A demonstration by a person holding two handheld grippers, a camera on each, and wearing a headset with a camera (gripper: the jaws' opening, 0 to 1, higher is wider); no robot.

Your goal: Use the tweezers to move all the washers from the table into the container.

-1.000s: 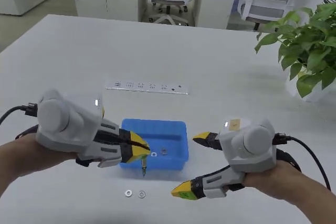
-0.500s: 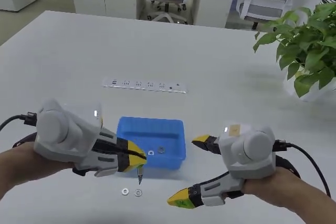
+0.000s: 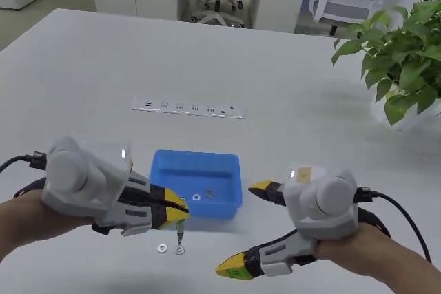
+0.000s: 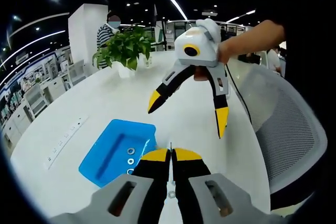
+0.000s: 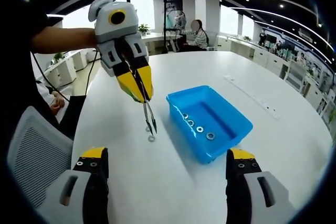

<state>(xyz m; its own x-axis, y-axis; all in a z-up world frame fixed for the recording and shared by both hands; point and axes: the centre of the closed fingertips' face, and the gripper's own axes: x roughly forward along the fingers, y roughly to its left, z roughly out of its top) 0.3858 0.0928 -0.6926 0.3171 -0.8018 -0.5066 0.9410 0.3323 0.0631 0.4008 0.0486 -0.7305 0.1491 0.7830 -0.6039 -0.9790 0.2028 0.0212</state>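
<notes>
Power strip (image 3: 187, 109) beyond container (image 3: 197, 159) (plant (image 3: 398, 53) farther right)

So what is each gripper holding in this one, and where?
The left gripper is shut on the tweezers, gripping their upper end; the tips point down near two loose washers. The right gripper is open, holding nothing.

Lower left in the head view, the left gripper (image 3: 178, 206) has its fingers pinched on the tweezers (image 3: 180, 233) (points aimed downward), while the right gripper (image 3: 241, 226) at lower right holds its yellow-tipped fingers spread wide apart.
</notes>
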